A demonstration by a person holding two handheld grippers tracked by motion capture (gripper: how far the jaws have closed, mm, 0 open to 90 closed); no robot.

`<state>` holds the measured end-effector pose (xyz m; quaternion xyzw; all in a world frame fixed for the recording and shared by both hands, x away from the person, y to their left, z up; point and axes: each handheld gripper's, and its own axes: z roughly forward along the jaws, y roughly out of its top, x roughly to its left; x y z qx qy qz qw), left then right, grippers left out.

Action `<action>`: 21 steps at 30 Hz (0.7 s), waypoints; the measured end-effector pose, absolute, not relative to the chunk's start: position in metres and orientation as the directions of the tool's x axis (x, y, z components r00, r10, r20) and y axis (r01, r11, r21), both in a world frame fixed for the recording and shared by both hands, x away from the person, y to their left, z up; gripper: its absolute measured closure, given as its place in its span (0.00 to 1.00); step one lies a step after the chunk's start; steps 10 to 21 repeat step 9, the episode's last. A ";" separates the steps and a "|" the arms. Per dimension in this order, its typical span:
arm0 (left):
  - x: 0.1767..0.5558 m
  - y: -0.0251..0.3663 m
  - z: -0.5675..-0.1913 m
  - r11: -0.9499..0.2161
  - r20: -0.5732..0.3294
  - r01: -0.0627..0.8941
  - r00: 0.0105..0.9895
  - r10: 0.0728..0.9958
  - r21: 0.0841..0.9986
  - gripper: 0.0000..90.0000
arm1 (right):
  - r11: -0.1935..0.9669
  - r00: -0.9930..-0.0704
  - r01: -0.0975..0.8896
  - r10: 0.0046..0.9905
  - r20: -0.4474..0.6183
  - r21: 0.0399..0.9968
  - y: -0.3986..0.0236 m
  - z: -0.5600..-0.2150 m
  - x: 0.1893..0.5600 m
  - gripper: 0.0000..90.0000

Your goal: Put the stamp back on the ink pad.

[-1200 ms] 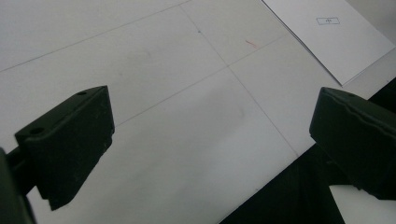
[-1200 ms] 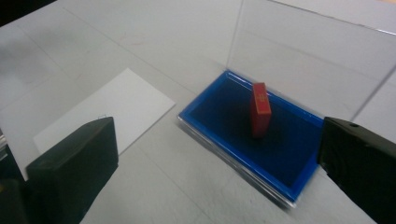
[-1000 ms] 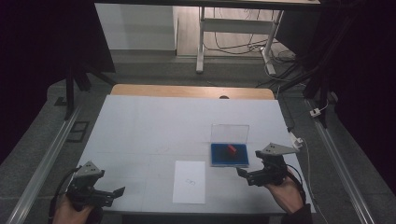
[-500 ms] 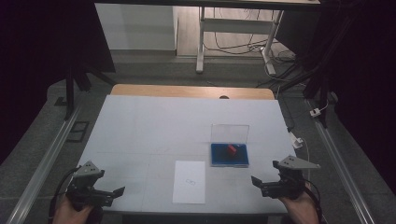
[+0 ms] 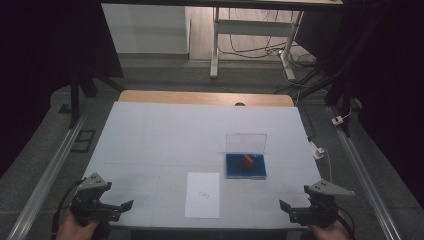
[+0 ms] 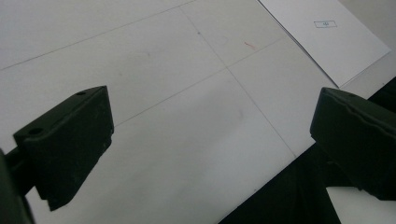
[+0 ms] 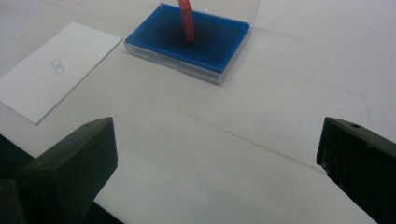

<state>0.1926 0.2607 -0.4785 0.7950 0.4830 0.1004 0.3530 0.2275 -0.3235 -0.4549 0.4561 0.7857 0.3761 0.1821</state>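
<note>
Black fingers of the left gripper [image 5: 125, 205] and right gripper [image 5: 285, 206] stand wide apart at the bench's [image 5: 165, 130] near edge, holding nothing, seemingly parked. Beyond lies a white card [image 5: 202, 194]; farther, the red piece [image 5: 248, 160] stands upright in the blue tray [image 5: 245, 169], its clear lid [image 5: 245, 142] raised for reach.

Both hands come in from the bottom edge of the high view, each wrapped around a black two-jaw gripper topped by a grey three-cornered plate. The left gripper [image 5: 127, 204] sits low at the near left corner of the bench, its jaws pointing toward the right, and a dark cable loops from it by the left hand [image 5: 80, 229]. The right gripper [image 5: 284, 206] sits at the near right corner, jaws pointing left, held by the right hand [image 5: 327, 231]. In each gripper view the two jaws stand wide apart with nothing between them.
</note>
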 end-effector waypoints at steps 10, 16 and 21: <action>0.194 0.260 -0.479 -0.285 -0.181 0.699 0.512 0.840 0.655 0.00 | 0.311 -0.515 0.598 0.855 0.057 0.739 -0.323 -0.456 0.227 0.00; 0.194 0.260 -0.479 -0.285 -0.181 0.699 0.512 0.840 0.655 0.00 | 0.311 -0.515 0.598 0.855 0.057 0.739 -0.323 -0.456 0.227 0.00; 0.194 0.260 -0.479 -0.285 -0.181 0.699 0.512 0.840 0.655 0.00 | 0.311 -0.515 0.598 0.855 0.057 0.739 -0.323 -0.456 0.227 0.00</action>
